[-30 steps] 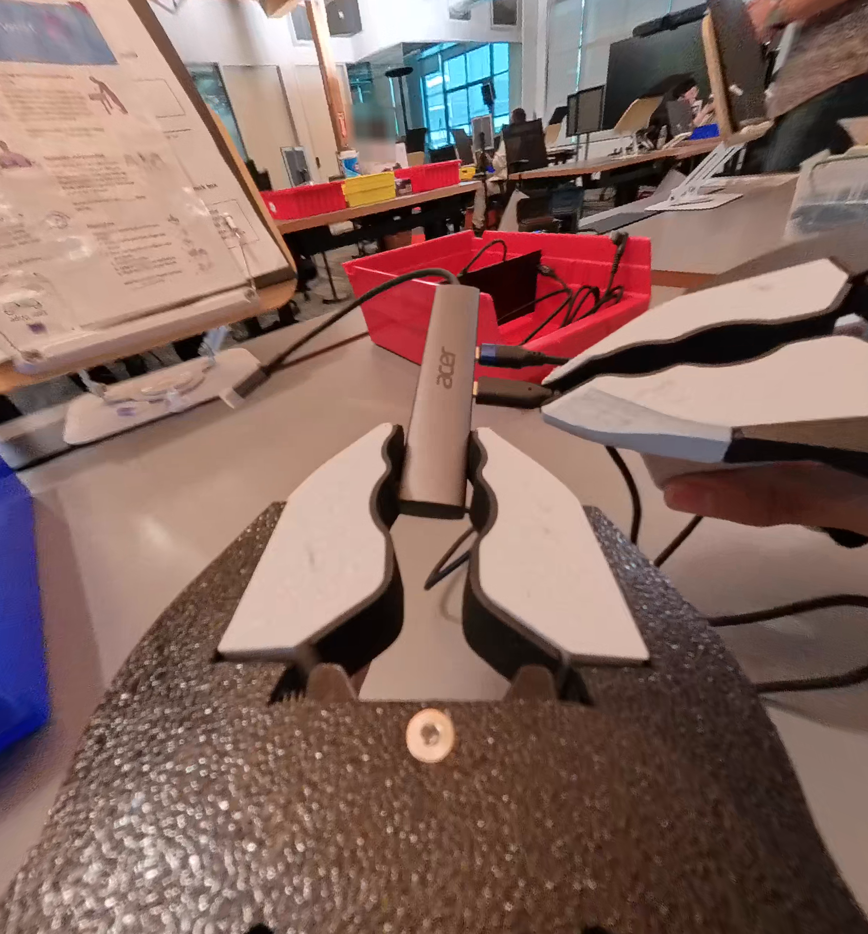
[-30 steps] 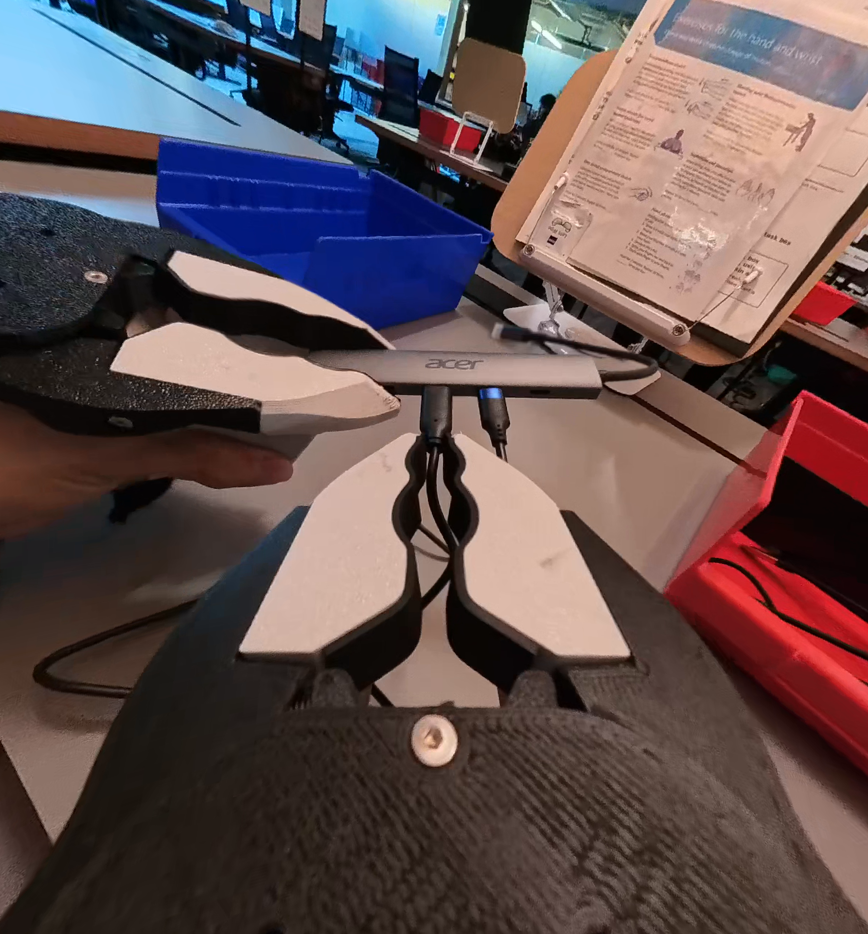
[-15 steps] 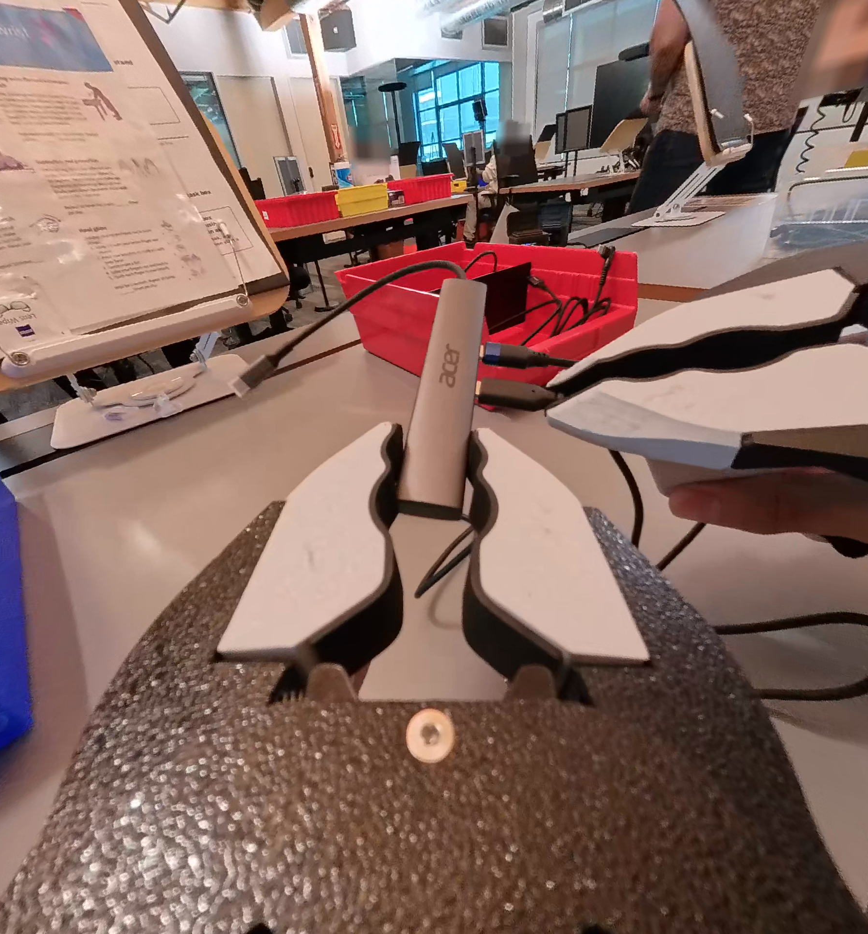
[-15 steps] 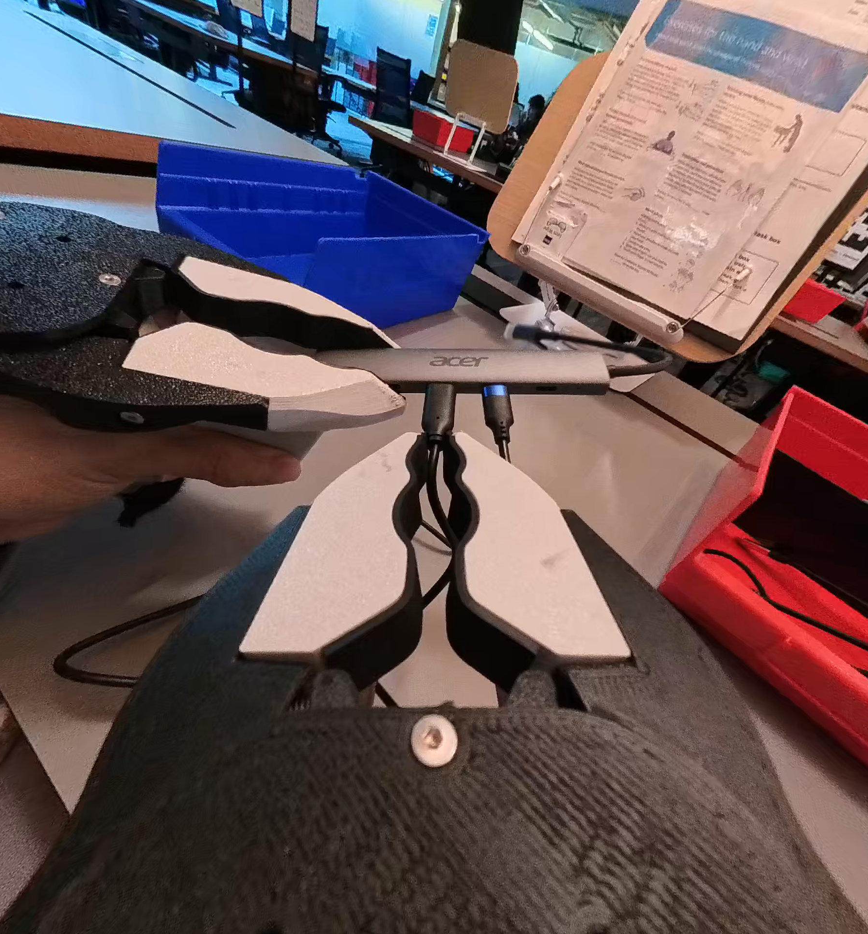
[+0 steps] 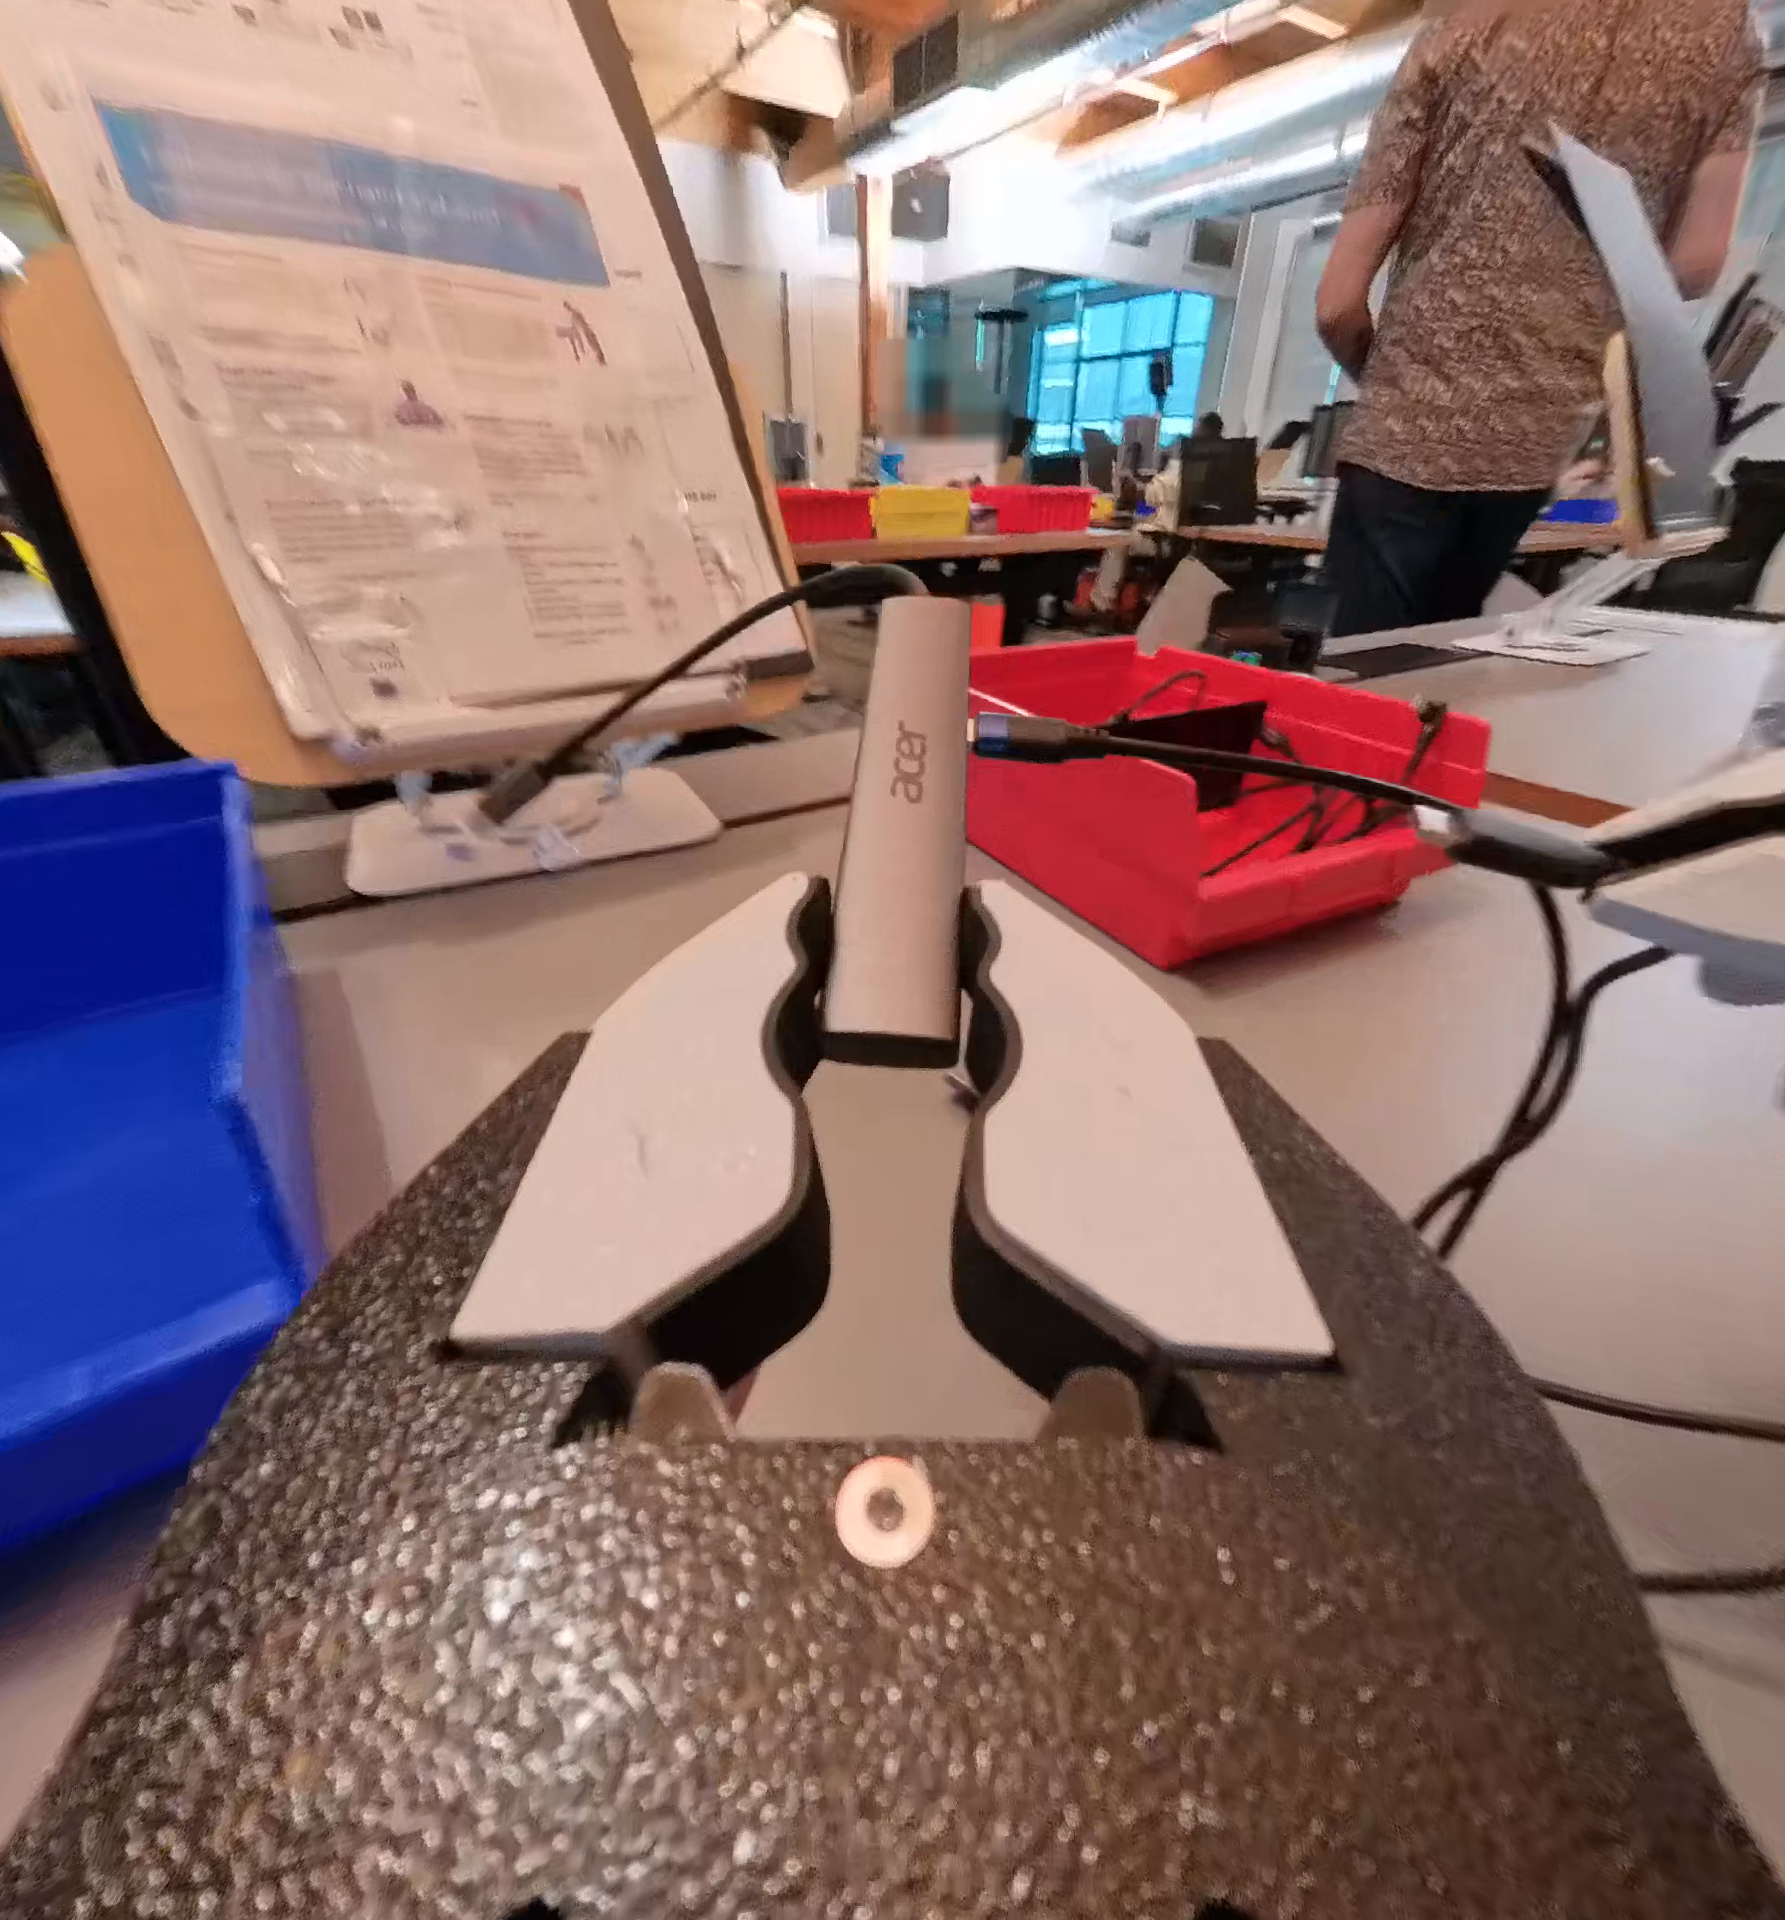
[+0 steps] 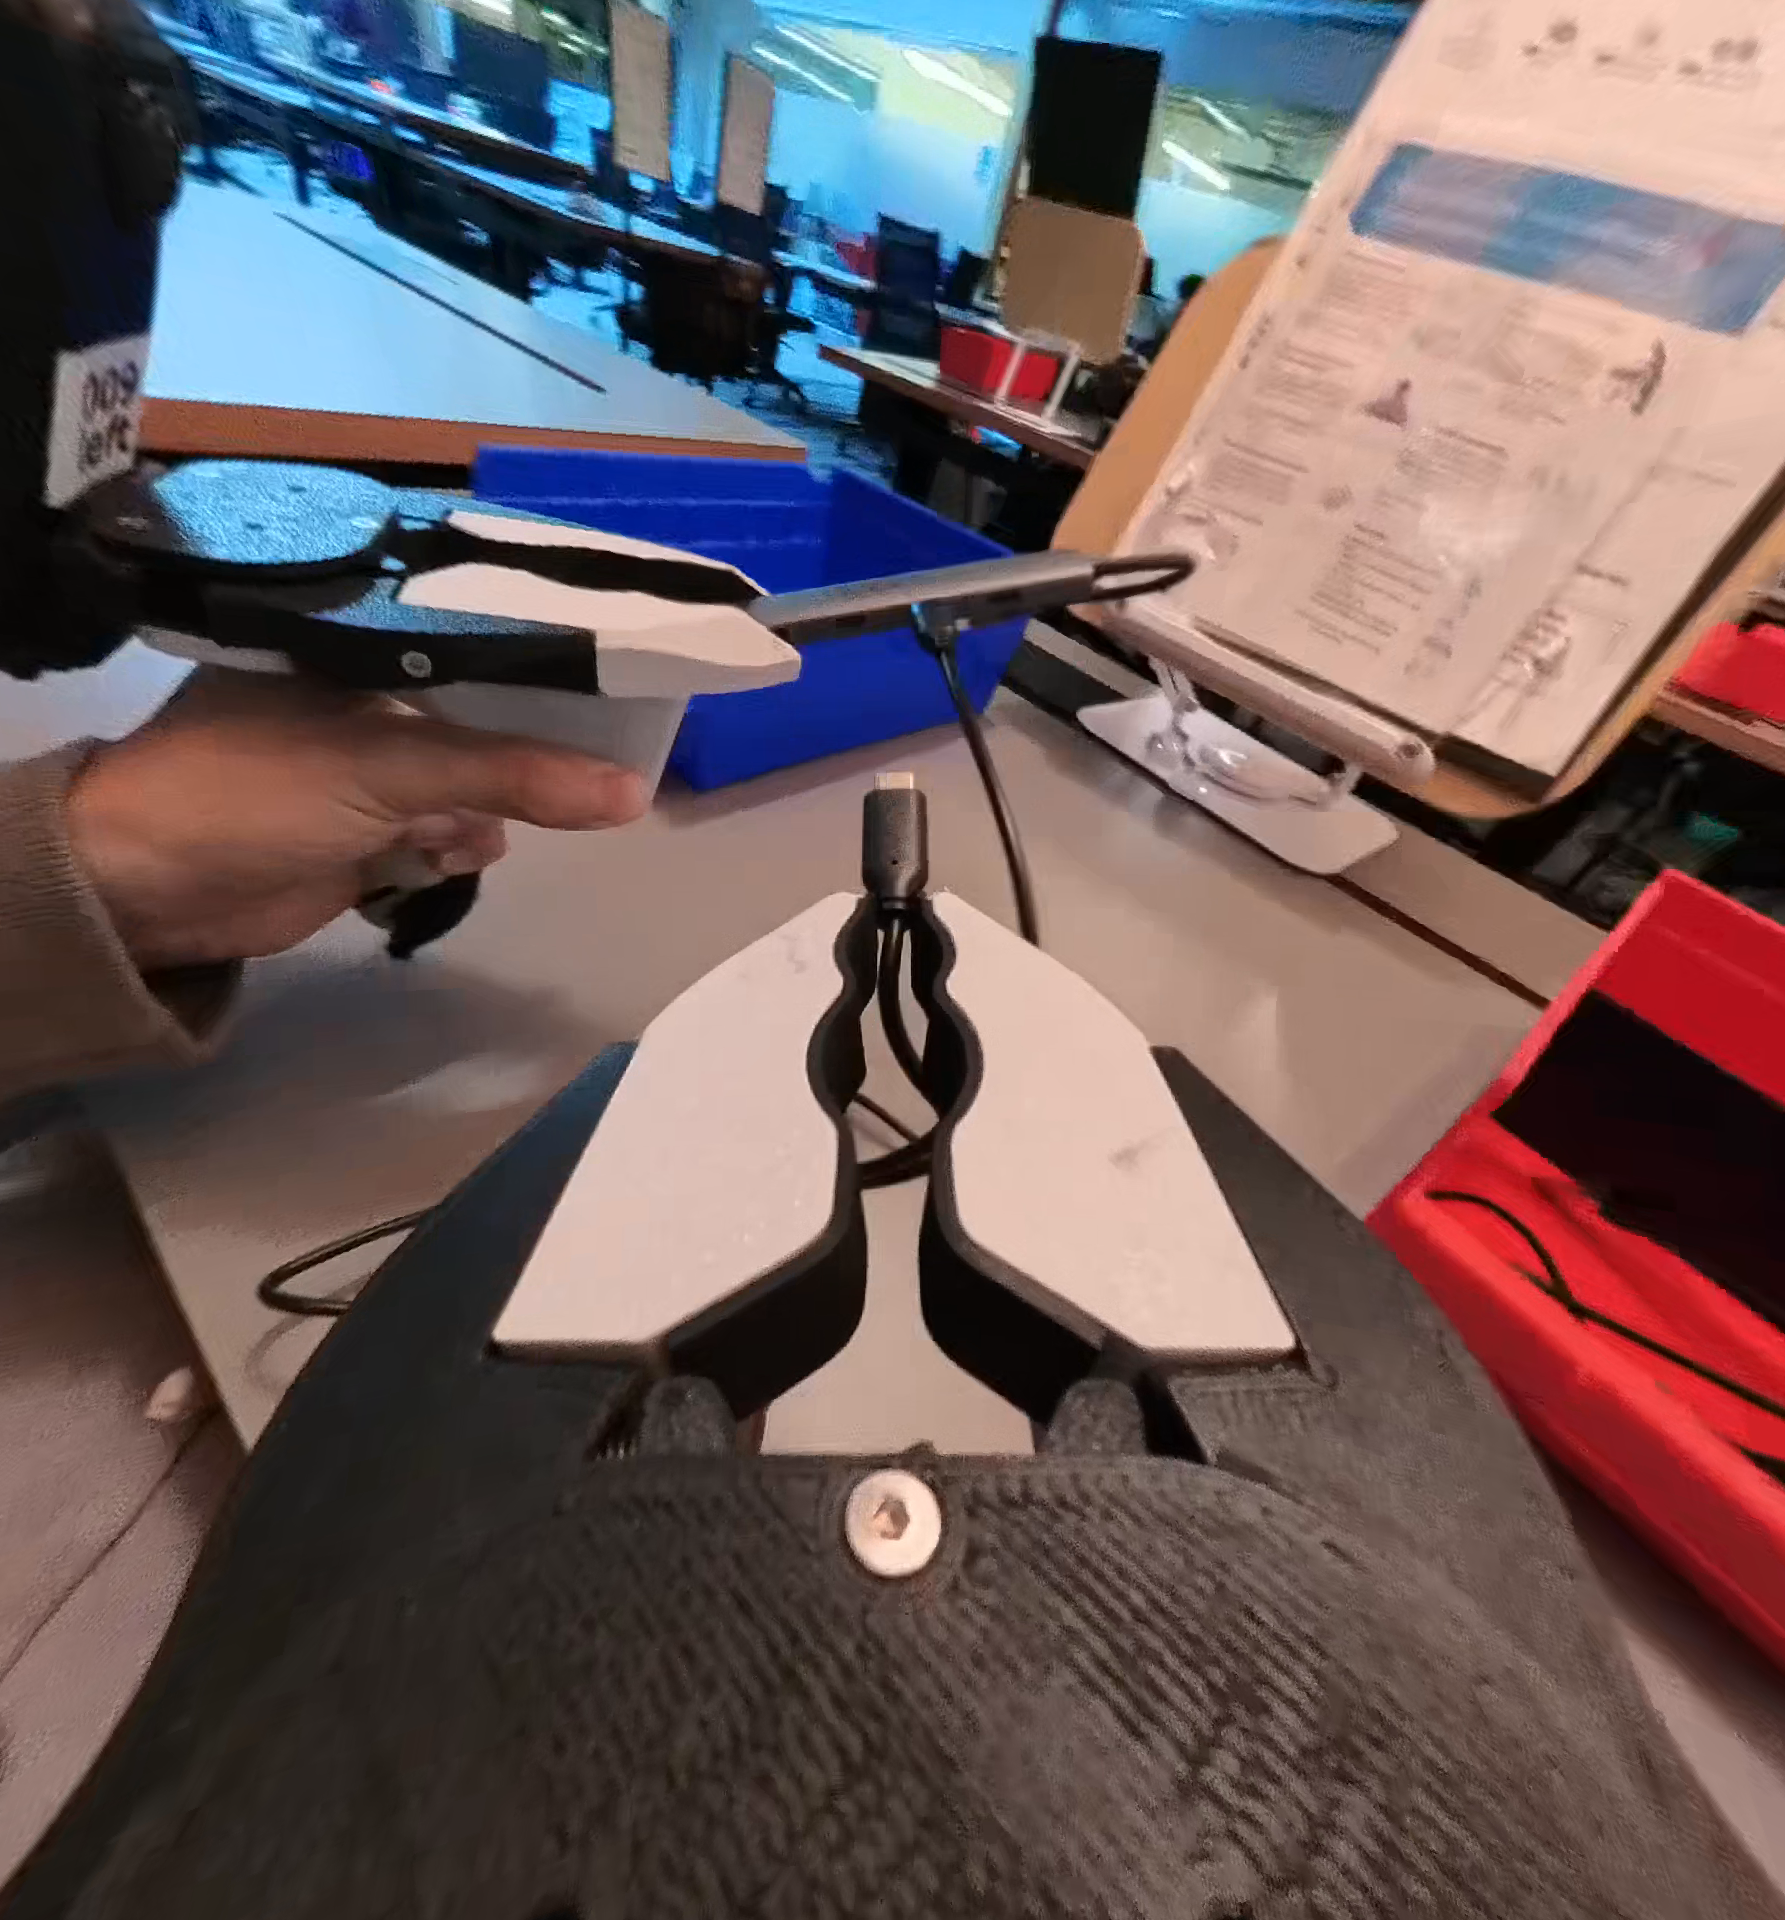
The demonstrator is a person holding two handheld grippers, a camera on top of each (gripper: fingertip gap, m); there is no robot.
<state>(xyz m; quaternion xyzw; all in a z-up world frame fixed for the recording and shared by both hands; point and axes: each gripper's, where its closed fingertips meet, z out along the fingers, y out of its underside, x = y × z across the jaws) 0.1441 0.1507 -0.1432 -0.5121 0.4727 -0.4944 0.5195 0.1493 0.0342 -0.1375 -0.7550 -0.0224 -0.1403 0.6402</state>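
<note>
My left tongs (image 5: 893, 971) clamp the stiff, light grey hub (image 5: 898, 831) by its near end; my right tongs (image 6: 896, 914) pinch the limp cable's plug (image 6: 893, 842), clear of it

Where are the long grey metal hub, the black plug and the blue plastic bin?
Long grey metal hub (image 5: 898, 831), left wrist view, middle of its top face.
Black plug (image 6: 893, 840), right wrist view, its dark body.
Blue plastic bin (image 5: 88, 1091), left wrist view, inner wall.
</note>
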